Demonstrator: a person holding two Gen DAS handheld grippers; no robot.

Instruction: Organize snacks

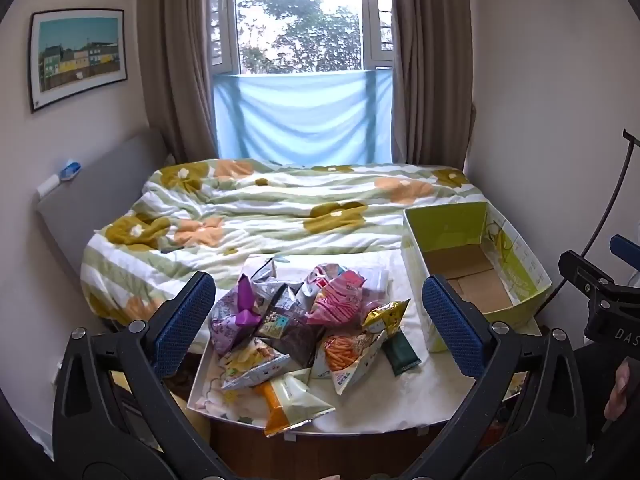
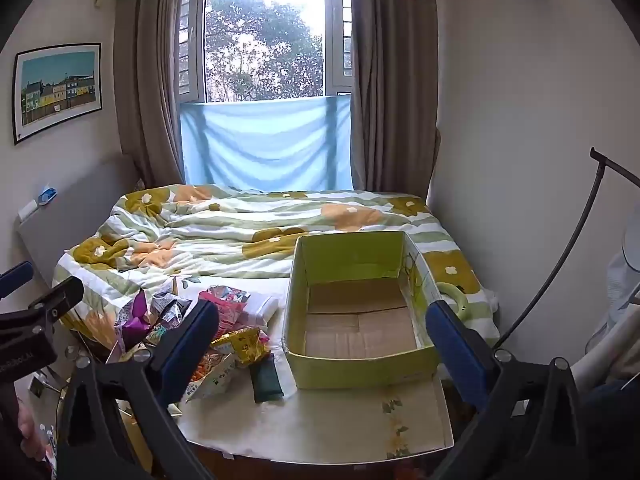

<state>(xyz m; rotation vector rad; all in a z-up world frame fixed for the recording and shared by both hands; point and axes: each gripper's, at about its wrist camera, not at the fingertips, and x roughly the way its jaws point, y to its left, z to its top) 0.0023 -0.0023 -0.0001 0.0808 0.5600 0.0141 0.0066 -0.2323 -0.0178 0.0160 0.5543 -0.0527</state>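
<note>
Left gripper (image 1: 320,320) and right gripper (image 2: 322,344): fingers spread wide, nothing held. Snack packets (image 1: 288,320) piled on white board (image 1: 380,404). Green box (image 2: 360,364) positioned beside pile, nothing inside.

- The white letters "DAS" are read on the black body of the right gripper (image 1: 612,320), cut off at the left wrist view's edge.
- Faint pale lettering is seen on the left gripper (image 2: 24,356) body in the right wrist view; it is too blurred to be read.
- Small print is seen on the snack packets (image 1: 296,320); none can be read.
</note>
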